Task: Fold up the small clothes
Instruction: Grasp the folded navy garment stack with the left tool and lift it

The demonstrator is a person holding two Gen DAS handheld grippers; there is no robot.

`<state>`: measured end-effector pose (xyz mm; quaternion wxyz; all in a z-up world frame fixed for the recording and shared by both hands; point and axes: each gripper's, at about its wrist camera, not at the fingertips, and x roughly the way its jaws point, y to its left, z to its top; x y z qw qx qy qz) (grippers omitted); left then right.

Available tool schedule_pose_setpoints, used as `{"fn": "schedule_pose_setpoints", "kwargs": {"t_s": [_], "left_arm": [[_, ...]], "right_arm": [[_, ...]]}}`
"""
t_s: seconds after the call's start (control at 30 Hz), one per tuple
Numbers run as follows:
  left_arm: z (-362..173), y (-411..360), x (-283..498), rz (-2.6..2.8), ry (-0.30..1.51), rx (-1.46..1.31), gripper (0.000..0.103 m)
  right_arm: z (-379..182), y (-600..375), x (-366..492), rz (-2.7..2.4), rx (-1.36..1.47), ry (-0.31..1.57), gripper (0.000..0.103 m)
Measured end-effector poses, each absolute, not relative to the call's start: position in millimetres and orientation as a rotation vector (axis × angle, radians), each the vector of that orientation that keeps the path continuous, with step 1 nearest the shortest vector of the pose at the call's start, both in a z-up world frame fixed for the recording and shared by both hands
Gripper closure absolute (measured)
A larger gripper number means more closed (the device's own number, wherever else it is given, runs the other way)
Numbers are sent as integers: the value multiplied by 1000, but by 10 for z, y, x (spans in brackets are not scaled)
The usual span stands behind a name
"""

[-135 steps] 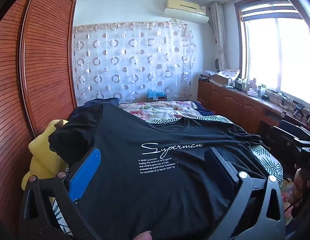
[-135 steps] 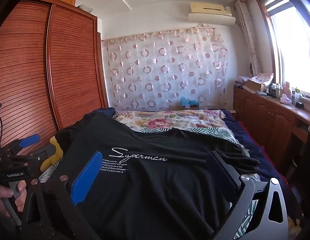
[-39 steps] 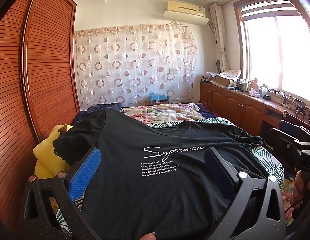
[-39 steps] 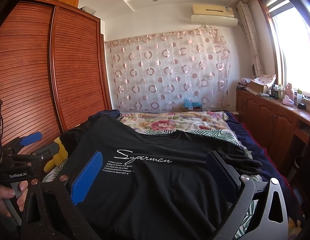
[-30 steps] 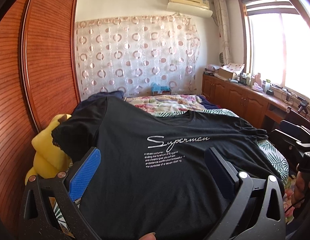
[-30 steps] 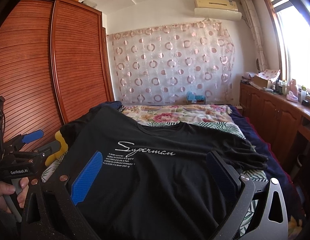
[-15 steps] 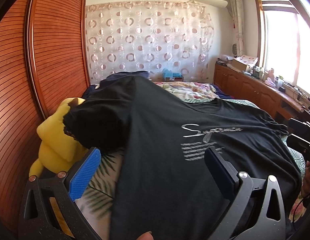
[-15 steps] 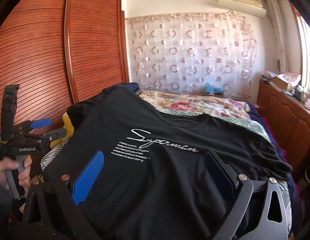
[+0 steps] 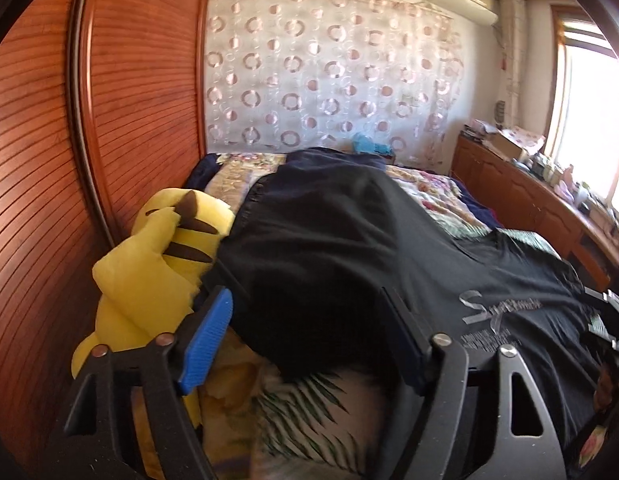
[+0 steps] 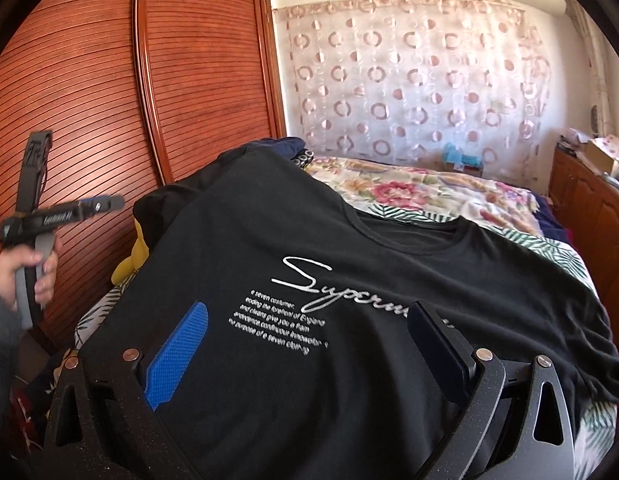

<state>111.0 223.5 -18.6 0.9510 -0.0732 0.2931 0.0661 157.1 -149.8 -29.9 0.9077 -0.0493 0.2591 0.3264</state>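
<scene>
A black T-shirt with white "Superman" lettering lies spread face up on the bed. In the left wrist view its left sleeve hangs over the bed's side. My left gripper straddles the sleeve's lower edge. Its jaws are closing, the fabric is between them, and the pads stand clear of it. My right gripper hovers open above the shirt's chest, by the small print, holding nothing. The left gripper also shows in the right wrist view at far left, held by a hand.
A yellow plush toy is wedged between the bed and the slatted wooden wardrobe doors, right beside the sleeve. A floral quilt covers the far end of the bed. Wooden cabinets run under the window on the right.
My left gripper swung left from the shirt's chest to its left sleeve by the plush toy, and its jaws narrowed. My right gripper shifted left and closer over the lettering.
</scene>
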Motion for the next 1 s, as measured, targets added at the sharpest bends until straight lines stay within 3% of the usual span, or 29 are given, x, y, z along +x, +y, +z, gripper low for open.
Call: {"fn": "schedule_pose_setpoints", "kwargs": {"t_s": [0.13, 0.37, 0.47, 0.53, 0.6, 1.0], "left_arm": [[-293, 2525, 1351, 158, 654, -213, 47], [-517, 2730, 1586, 162, 723, -252, 61], [-534, 2714, 1626, 149, 734, -213, 72], [-513, 2694, 1635, 150, 728, -165, 86], [-467, 2633, 1621, 153, 720, -125, 91], [56, 2379, 1540, 185, 604, 32, 93]], "right_arm": [[-307, -1395, 1751, 699, -102, 552, 3], [-331, -1255, 1957, 742, -140, 575, 3], [-327, -1206, 2026, 750, -149, 578, 3], [-332, -1187, 2030, 752, -151, 578, 3], [-350, -1169, 2018, 753, -147, 580, 3], [-369, -1181, 2008, 754, -123, 586, 3]]}}
